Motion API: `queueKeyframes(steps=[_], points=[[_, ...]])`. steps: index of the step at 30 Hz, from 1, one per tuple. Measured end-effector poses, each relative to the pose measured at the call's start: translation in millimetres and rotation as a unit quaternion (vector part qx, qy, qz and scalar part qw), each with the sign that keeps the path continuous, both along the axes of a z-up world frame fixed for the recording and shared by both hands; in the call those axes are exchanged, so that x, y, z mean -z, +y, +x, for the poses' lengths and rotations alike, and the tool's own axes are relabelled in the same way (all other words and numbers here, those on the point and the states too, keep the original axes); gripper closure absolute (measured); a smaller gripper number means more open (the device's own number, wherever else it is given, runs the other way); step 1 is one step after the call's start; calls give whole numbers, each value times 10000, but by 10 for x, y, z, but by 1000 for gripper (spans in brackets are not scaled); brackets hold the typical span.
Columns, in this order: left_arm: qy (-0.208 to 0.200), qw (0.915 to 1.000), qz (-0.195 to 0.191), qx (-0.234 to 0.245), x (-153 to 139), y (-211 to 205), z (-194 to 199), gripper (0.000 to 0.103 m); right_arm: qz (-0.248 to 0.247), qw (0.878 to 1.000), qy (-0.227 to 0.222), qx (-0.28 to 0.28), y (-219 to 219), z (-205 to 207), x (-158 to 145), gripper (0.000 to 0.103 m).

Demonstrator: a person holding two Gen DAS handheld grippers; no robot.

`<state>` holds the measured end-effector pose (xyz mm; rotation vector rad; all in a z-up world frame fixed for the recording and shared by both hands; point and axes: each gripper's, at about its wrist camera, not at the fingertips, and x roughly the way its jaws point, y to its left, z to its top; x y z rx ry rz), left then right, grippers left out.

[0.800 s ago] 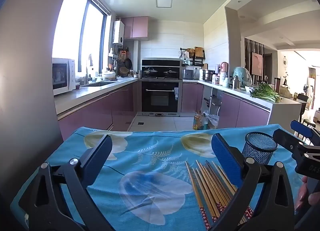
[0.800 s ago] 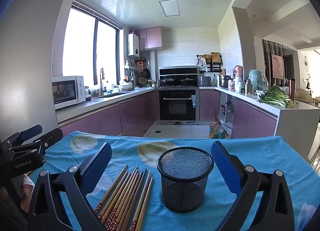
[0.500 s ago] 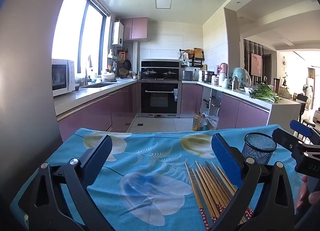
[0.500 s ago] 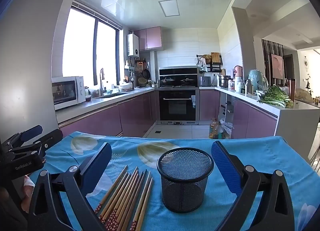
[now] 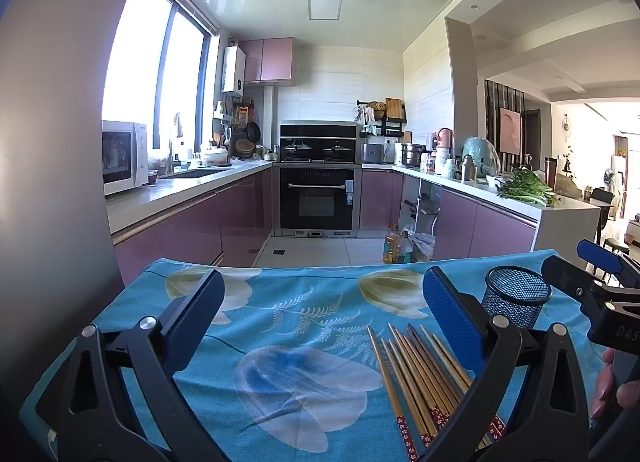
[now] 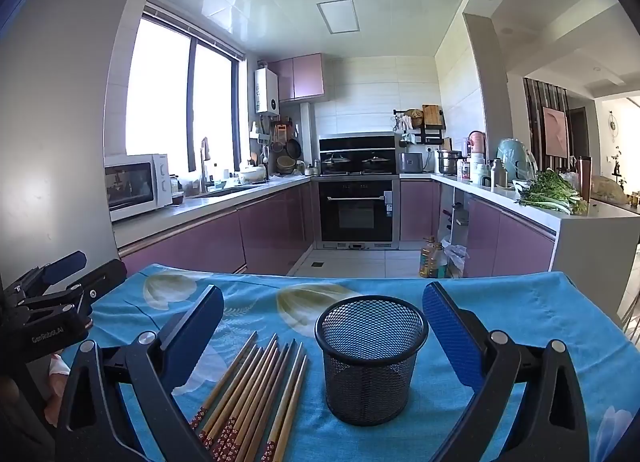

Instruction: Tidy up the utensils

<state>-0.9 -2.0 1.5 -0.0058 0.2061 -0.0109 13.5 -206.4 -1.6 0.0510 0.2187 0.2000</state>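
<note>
**Chopsticks wait beside the empty cup**

Grippers first: left gripper (image 5: 318, 318) and right gripper (image 6: 323, 328) both gape wide, holding nothing. Nothing has moved in the last moment, so no sorting has begun. Brown wooden chopsticks (image 6: 256, 386) lie flat on the blue flowered cloth (image 5: 304, 314). At their 3 o'clock stands the black mesh cup (image 6: 370, 358), empty.
</note>
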Motion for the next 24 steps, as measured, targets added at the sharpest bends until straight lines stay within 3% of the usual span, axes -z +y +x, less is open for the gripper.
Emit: queueKeyframes(steps=[24], points=[[-9,10000,-5,26,-16,-39,-32,5,6,10000,-12,-15,-13,12,-7,7]])
